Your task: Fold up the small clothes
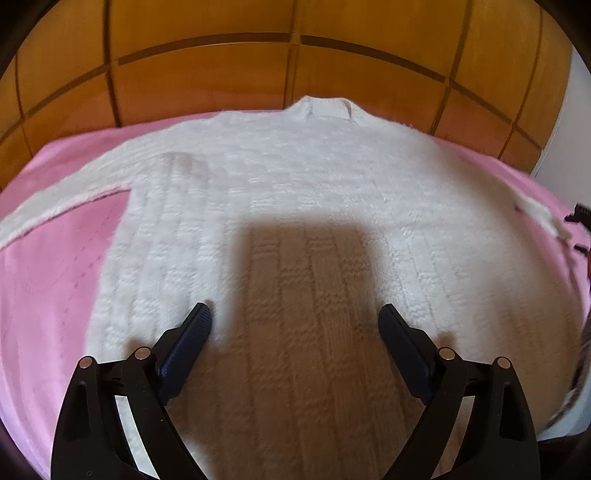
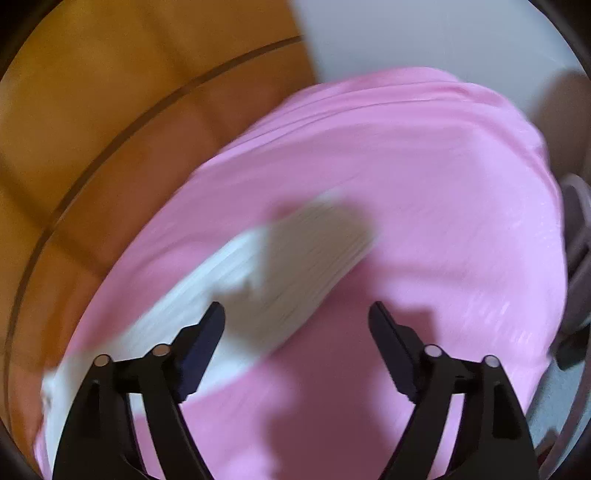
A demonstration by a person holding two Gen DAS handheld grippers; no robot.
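A bed covered in a pink sheet (image 1: 55, 280) stands against a wooden headboard (image 1: 207, 77); a white knitted sweater (image 1: 295, 192) lies spread flat on it, sleeves outstretched.

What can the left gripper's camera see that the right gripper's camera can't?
Only the left wrist view shows the whole white sweater lying flat, with its collar at the far end and the open left gripper above its body. Only the right wrist view shows the open right gripper above one blurred sleeve and a pale wall. Both show the pink sheet and wooden headboard.
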